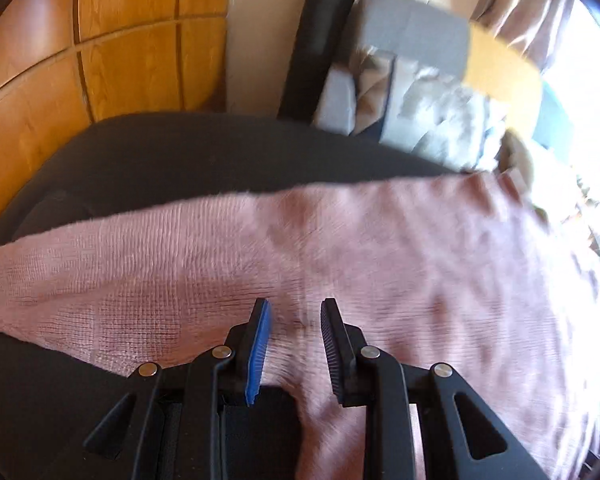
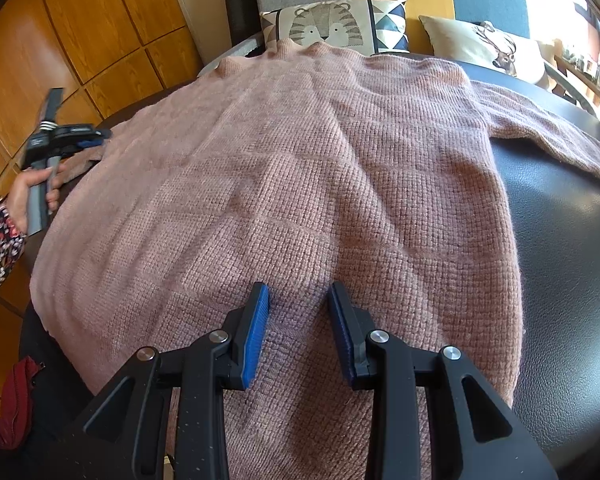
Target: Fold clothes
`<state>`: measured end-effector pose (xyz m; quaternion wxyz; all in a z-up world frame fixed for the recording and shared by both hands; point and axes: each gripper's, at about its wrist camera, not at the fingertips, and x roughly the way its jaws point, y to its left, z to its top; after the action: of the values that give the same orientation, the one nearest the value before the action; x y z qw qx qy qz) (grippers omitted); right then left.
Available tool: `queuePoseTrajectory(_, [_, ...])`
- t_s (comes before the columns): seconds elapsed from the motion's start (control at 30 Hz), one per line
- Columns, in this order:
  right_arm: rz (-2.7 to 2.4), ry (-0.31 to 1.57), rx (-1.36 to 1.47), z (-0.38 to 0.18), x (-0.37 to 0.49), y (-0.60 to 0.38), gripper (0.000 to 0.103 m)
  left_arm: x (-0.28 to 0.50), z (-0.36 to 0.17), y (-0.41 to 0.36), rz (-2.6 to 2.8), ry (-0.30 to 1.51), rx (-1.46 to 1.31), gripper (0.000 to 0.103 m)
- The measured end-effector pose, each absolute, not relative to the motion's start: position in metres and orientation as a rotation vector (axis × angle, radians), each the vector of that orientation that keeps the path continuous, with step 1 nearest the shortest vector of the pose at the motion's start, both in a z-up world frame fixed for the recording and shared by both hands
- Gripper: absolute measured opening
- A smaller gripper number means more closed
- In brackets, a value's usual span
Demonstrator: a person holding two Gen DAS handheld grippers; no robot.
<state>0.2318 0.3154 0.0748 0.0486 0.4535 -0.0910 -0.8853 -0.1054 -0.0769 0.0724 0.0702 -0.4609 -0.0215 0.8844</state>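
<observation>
A pink waffle-knit sweater (image 2: pixel 300 184) lies spread flat on the black leather seat (image 2: pixel 560 260); the right gripper (image 2: pixel 298 308) hovers over its hem, jaws apart, empty; the left gripper (image 1: pixel 296 316) stands likewise open above a sleeve; a tiger-print cushion (image 2: pixel 332 26) sits behind the collar.

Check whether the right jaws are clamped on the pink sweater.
No, the right gripper hovers open above the pink sweater, gripping nothing.

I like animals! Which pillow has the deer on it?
The cream pillow on the right shows the deer with antlers. The other pillow, behind the pink sweater, shows a striped tiger face.
</observation>
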Motion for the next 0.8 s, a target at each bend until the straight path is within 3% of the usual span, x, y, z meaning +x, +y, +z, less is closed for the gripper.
queuePoseTrajectory(0.1, [-2.700,-0.282,1.371,0.076,0.231,0.316,0.034,-0.114,0.066,-0.084,2.664,-0.087,-1.403,0.029])
queuePoseTrajectory(0.3, [-2.703,-0.288,1.356,0.075,0.230,0.316,0.034,-0.109,0.067,-0.073,2.663,0.082,-1.387,0.029])
queuePoseTrajectory(0.43, [-2.700,-0.292,1.350,0.075,0.232,0.315,0.034,-0.107,0.066,-0.089,2.643,-0.029,-1.383,0.029])
queuePoseTrajectory(0.8, [-2.701,-0.310,1.358,0.072,0.222,0.320,0.034,-0.120,0.067,-0.107,2.749,-0.031,-1.453,0.029])
